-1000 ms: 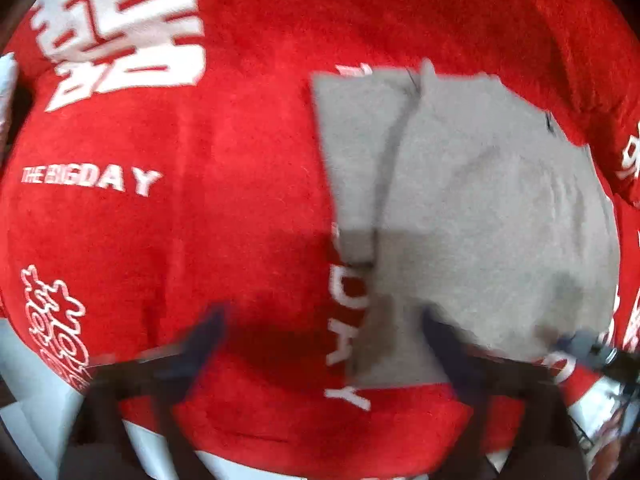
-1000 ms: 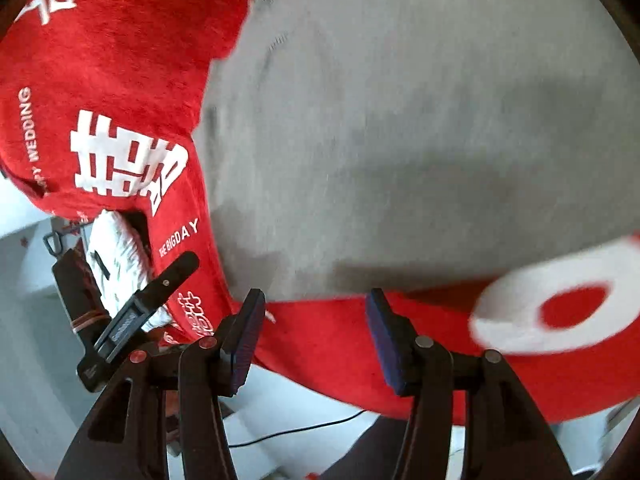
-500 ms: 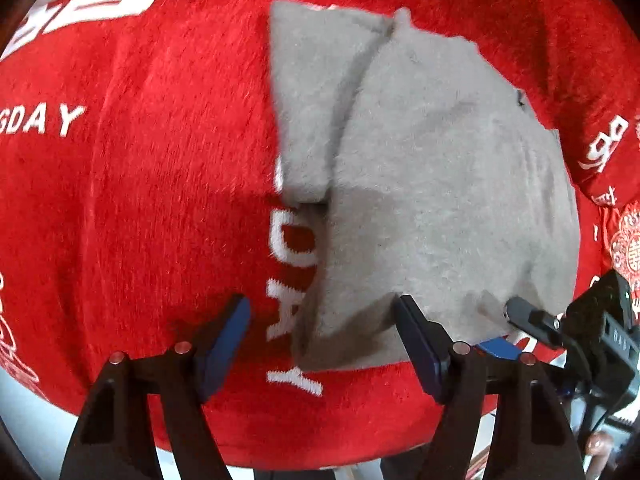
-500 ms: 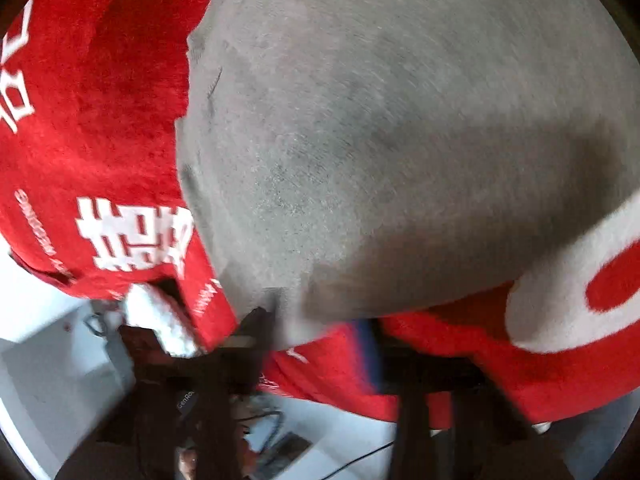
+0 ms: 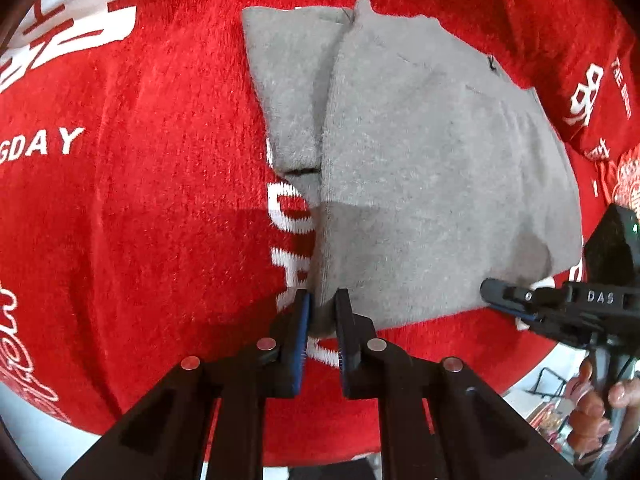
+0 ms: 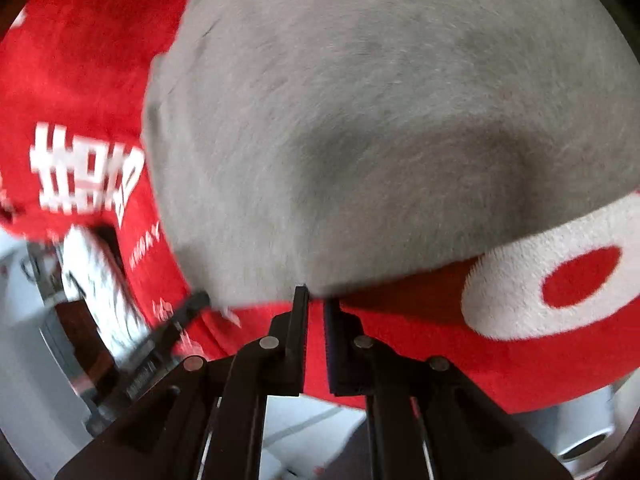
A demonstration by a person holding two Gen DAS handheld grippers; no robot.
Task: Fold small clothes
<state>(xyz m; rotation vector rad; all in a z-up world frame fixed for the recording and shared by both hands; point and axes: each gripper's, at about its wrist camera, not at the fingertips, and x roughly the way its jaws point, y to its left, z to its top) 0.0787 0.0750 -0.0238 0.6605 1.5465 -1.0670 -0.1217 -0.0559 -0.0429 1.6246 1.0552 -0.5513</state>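
Note:
A small grey fleecy garment (image 5: pixel 420 160) lies flat on a red blanket (image 5: pixel 160 200) with white lettering, one sleeve folded over along its left side. My left gripper (image 5: pixel 322 300) is at the garment's near left corner; its jaws are closing, with that corner pinched between the blue pads. At the near right corner the right gripper (image 5: pixel 504 296) reaches in from the right. In the right wrist view the garment (image 6: pixel 380 120) fills the frame, and my right gripper (image 6: pixel 316 300) is shut on its near edge. The left gripper (image 6: pixel 196 302) shows there as a blur.
The red blanket (image 6: pixel 80 60) drapes over the near edge of the surface, with pale floor below. A person's hand (image 5: pixel 600 392) holds the right gripper's handle. A white patterned bundle (image 6: pixel 96 280) lies off the blanket's left edge.
Both grippers went from wide open to closed on the garment's near edge. The left one also moved right and down to the corner.

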